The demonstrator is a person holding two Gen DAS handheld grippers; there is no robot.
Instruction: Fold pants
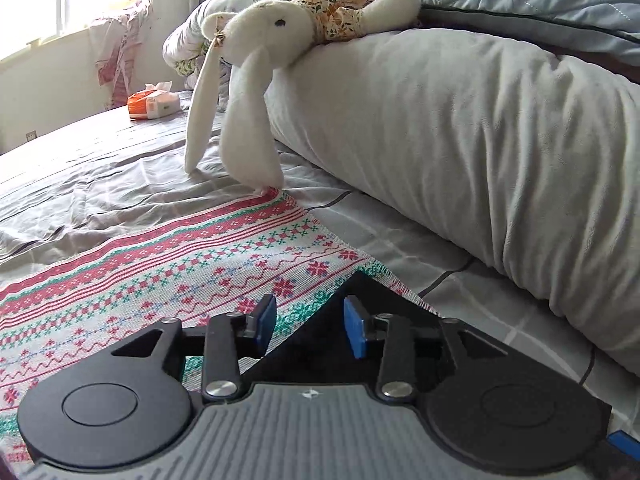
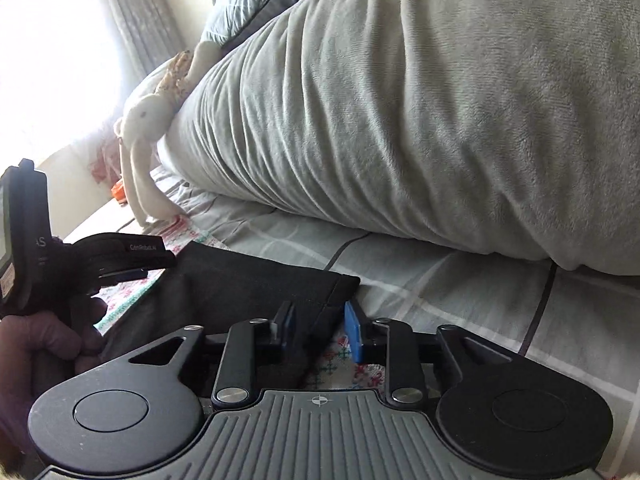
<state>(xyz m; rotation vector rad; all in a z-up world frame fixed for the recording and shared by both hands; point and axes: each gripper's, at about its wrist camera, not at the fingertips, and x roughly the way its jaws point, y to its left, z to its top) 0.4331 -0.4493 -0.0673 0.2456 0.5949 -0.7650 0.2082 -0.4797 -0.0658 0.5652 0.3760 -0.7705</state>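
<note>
The black pants [image 2: 248, 284] lie on a patterned red, green and white cloth [image 1: 168, 272] on the bed. In the left wrist view only a black corner of the pants [image 1: 360, 292] shows, right at my left gripper [image 1: 310, 326], which is open with the corner between its blue pads. My right gripper [image 2: 320, 330] is open, its jaws on either side of the pants' near right corner. The left gripper also shows in the right wrist view [image 2: 132, 270], at the pants' far left edge, held by a hand.
A large grey rolled duvet [image 1: 460, 128] lies just right of the cloth. A white plush rabbit [image 1: 256, 64] hangs over its end, ears touching the cloth. An orange tissue pack [image 1: 154, 106] sits far back on the grey bedsheet [image 1: 100, 176].
</note>
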